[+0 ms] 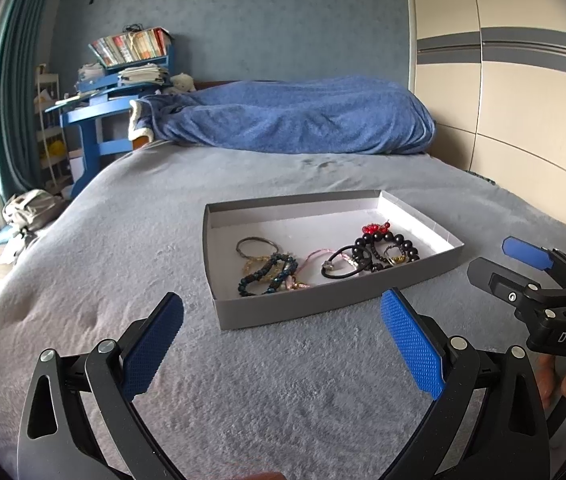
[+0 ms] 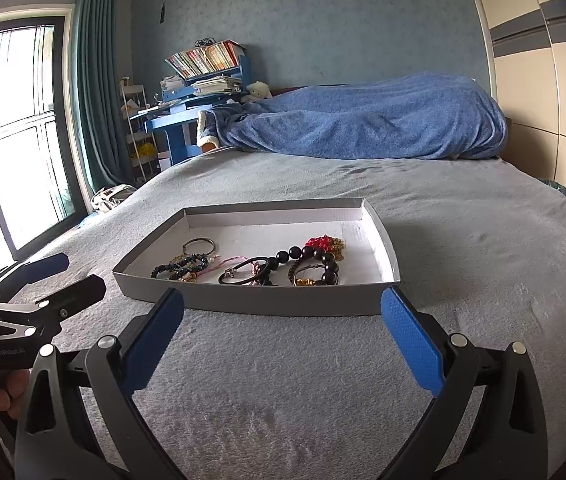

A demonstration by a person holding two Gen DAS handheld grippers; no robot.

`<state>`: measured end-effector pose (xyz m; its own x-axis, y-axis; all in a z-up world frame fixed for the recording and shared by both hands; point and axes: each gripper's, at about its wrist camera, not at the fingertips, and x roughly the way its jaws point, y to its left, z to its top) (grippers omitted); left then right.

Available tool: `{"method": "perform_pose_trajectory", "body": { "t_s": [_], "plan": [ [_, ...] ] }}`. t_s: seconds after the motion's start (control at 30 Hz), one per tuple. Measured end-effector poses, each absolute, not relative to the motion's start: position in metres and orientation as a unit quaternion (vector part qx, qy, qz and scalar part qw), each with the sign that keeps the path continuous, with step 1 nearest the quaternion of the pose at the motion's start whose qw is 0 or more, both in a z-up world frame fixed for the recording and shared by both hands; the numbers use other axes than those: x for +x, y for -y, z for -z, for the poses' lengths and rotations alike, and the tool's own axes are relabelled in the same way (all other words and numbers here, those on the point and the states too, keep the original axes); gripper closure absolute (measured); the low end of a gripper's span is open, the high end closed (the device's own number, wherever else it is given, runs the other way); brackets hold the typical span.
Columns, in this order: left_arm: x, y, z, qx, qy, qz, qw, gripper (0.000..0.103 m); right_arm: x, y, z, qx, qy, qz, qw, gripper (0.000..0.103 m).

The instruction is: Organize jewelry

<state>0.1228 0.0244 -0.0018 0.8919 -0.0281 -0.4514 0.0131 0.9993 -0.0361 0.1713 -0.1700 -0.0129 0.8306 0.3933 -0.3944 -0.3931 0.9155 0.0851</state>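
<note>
So, nearest me, both tools hover low over the grey bedspread (image 2: 283, 380), short of the box. My left gripper (image 1: 282, 322) has its blue pads spread wide with nothing between them, and my right gripper (image 2: 282, 320) is spread just as wide and equally empty.

Straight ahead of both lies the shallow grey tray (image 2: 267, 304), flat on the bed, its long axis running left to right across my line of approach. In the right wrist view its near wall sits just beyond the fingertips, almost squarely framed between them; in the left wrist view the tray lies ahead and slightly to the right, a little further off. I judge the right tool to be the nearer one.

Inside, the jewelry lies tangled in two loose groups towards the near wall. To the left are a thin metal bangle (image 1: 255, 245) and a dark blue beaded bracelet (image 1: 267, 274), touching gold and pink strands. To the right sit a black hair band (image 1: 341, 266), a string of large black beads (image 1: 387, 246) and, furthest back, a red beaded piece (image 1: 375, 228). The far half of the tray floor is bare.

Reaching anything means going forward over the near wall, then down; the black beads lie on my right tool's side and the blue bracelet on my left's.
</note>
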Motion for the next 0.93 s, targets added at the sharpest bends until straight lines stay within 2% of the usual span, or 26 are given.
{"method": "perform_pose_trajectory", "body": {
  "t_s": [0.93],
  "plan": [
    [0.1228, -0.0246, 0.0029, -0.016, -0.238, 0.010, 0.971, 0.005, 0.1716, 0.1699, 0.0117, 0.000, -0.207, -0.205, 0.957, 0.006]
  ]
}}
